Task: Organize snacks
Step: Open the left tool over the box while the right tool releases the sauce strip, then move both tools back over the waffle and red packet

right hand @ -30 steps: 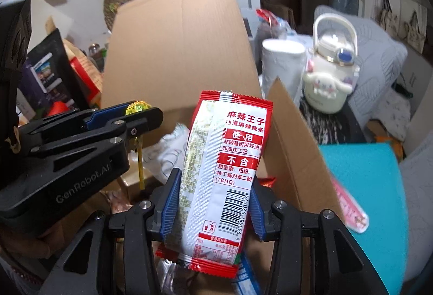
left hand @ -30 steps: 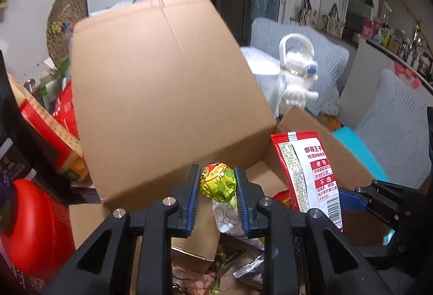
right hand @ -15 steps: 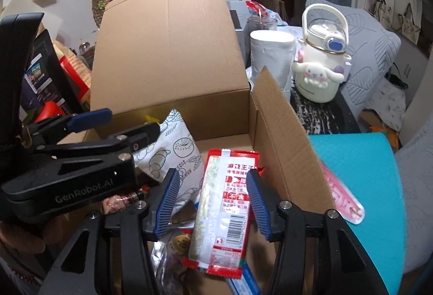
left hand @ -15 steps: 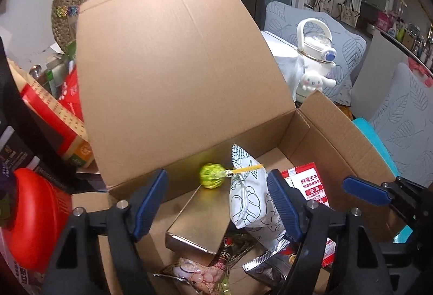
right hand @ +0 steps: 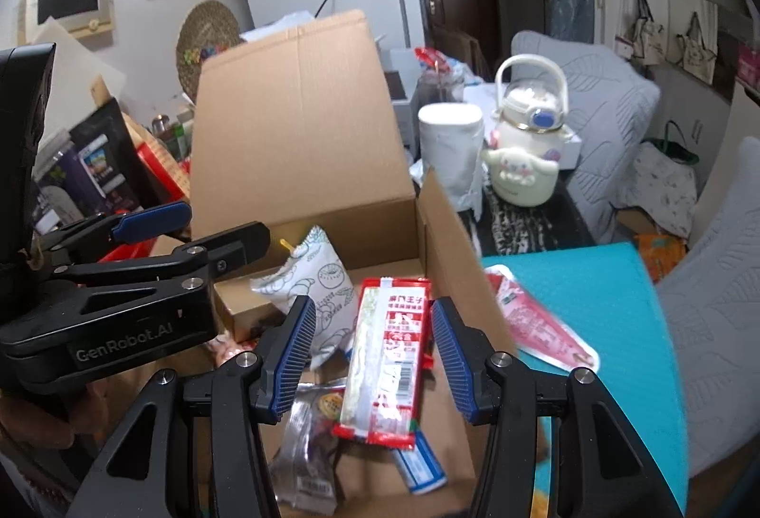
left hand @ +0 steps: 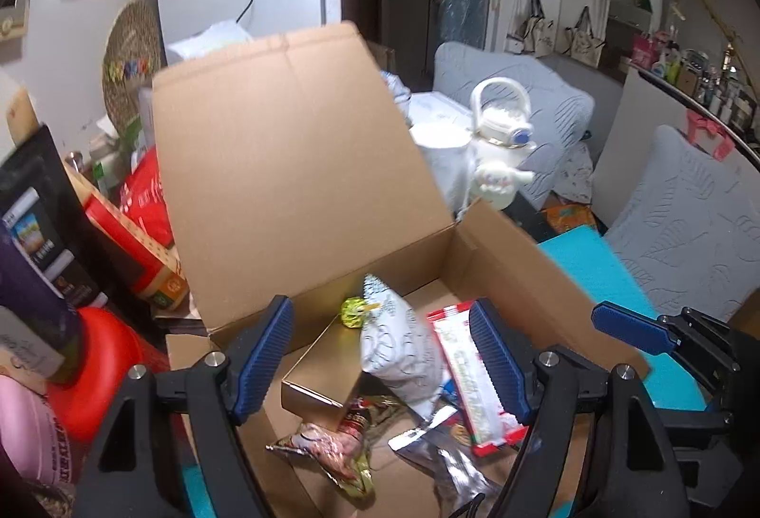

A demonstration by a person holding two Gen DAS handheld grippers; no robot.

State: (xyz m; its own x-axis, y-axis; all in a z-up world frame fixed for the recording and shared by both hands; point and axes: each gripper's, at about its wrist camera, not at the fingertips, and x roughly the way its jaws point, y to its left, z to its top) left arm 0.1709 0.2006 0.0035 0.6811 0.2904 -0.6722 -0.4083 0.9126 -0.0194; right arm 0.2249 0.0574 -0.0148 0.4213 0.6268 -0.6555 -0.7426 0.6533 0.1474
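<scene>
Both claws released, nothing between the jaws. Left gripper [left hand: 380, 356] spread wide above the box [left hand: 304, 166]; right gripper [right hand: 373, 356] part open, also over it.

Done so far: box already holds a load. Lollipop [left hand: 354, 312] lies on the gold carton [left hand: 323, 368] near the back wall, red strip pack [right hand: 387, 351] lies flat on top of the pile.

Count in box, as far as visible:
- 1 lollipop
- 1 red strip pack
- 1 white pouch [right hand: 316, 294], printed
- 1 gold carton
- 1 blue-white sachet [right hand: 420, 463]
- about 3 foil or clear packets at the near end; overlap makes the exact count uncertain

Left: 1 red pack [right hand: 541, 325] outside, on the teal mat [right hand: 593, 280] just beside the box's right wall. My guess is that one goes in next. Lid flap stands open, not yet closed.
</scene>
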